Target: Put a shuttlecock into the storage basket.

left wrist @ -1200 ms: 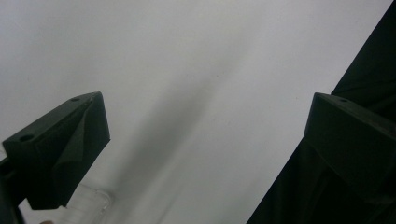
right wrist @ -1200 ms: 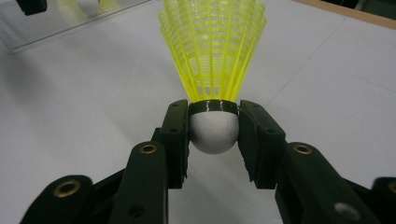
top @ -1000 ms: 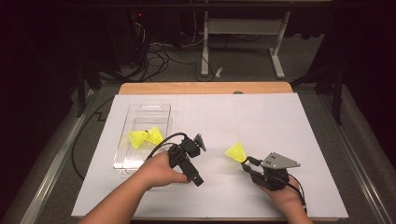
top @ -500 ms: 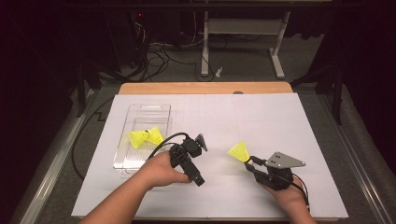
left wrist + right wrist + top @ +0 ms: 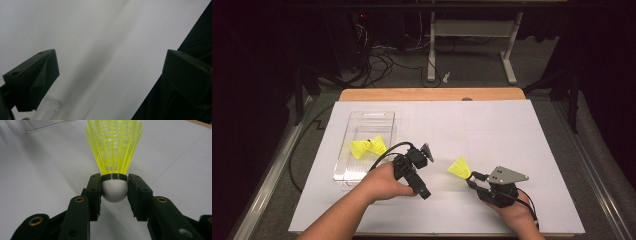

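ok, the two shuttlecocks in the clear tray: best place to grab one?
By the rounded head, not the skirt, coming from above the open tray. The right gripper holds its shuttlecock that way: pads on the firm white head. The tray's shuttlecocks lie on their sides.

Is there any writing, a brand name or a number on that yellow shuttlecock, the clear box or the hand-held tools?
None can be read: the shuttlecock in the right gripper, its black band, the clear box and the left gripper show no lettering.
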